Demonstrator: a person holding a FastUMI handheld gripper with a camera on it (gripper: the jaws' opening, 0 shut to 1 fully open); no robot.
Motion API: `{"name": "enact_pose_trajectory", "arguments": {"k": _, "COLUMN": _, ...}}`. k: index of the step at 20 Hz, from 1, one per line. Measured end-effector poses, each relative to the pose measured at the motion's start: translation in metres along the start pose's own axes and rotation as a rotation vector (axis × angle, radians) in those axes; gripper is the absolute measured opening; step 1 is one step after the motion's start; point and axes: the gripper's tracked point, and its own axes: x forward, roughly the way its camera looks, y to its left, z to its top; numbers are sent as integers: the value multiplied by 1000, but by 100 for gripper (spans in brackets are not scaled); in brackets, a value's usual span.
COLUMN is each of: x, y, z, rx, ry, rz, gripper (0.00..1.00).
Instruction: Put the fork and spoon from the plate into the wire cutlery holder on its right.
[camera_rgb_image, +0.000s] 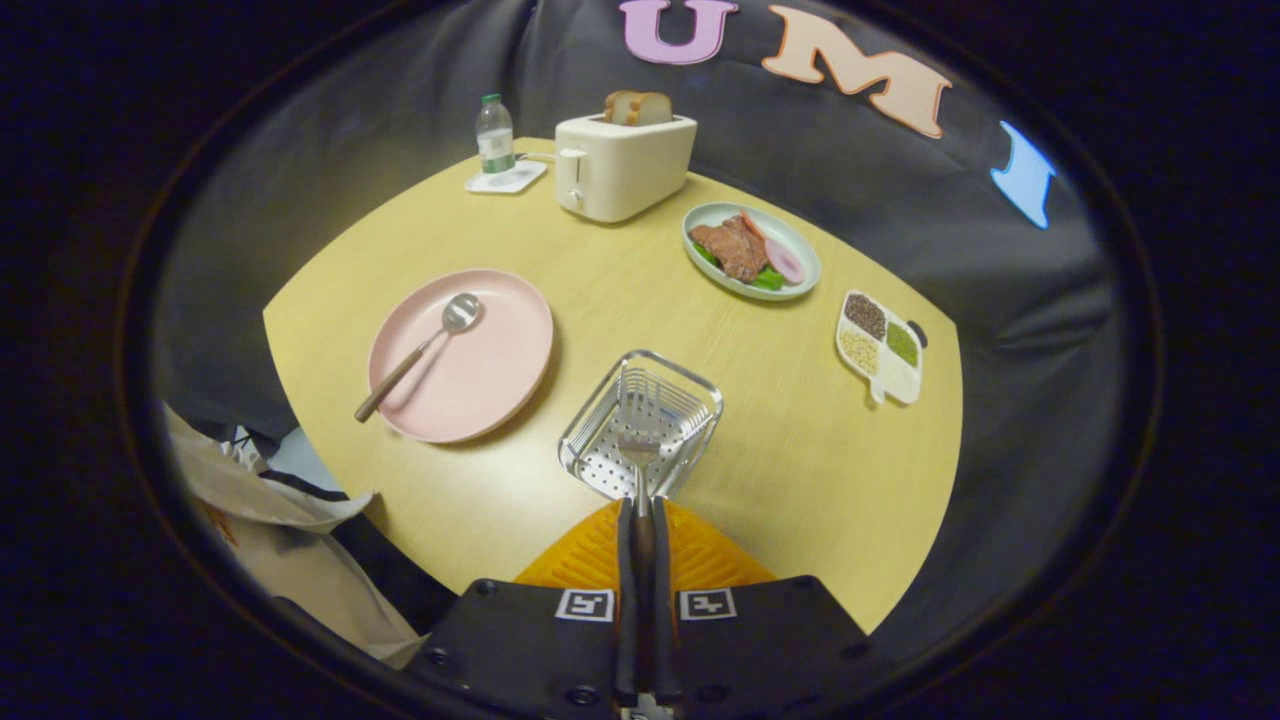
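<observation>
Gripper view: we see the gripper (640, 515) clamped on the fork (638, 450) by its handle, tines over the wire cutlery holder (600, 455), just ahead of the fingers. Spoon (425, 350) lies on the pink plate (490, 370), left of the holder; toaster (625, 165) w/ bread stands well beyond.

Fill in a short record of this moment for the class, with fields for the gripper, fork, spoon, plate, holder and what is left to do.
gripper: gripper shut on the fork's handle
fork: fork held between the fingers, tines over the holder
spoon: spoon lying on the plate, handle past the rim
plate: pink plate, left of the holder
holder: wire cutlery holder, just ahead of the fingers
left to do: release the fork into the holder, then fetch the spoon
</observation>
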Motion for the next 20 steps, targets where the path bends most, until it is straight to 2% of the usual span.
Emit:
{"name": "enact_pose_trajectory", "arguments": {"k": 3, "x": 11, "y": 3, "z": -5, "rx": -12, "ry": 89, "rz": 34, "gripper": 10}}
{"name": "enact_pose_trajectory", "arguments": {"k": 11, "x": 17, "y": 2, "z": 15, "rx": -17, "ry": 172, "rz": 54, "gripper": 10}}
{"name": "enact_pose_trajectory", "arguments": {"k": 14, "x": 21, "y": -2, "z": 19, "rx": -15, "ry": 187, "rz": 38, "gripper": 11}}
{"name": "enact_pose_trajectory", "arguments": {"k": 18, "x": 18, "y": 2, "z": 31, "rx": 25, "ry": 139, "rz": 40, "gripper": 13}}
{"name": "enact_pose_trajectory", "arguments": {"k": 19, "x": 15, "y": 1, "z": 33, "rx": 31, "ry": 123, "rz": 28, "gripper": 14}}
{"name": "enact_pose_trajectory", "arguments": {"k": 20, "x": 12, "y": 2, "z": 35, "rx": 43, "ry": 101, "rz": 22, "gripper": 24}}
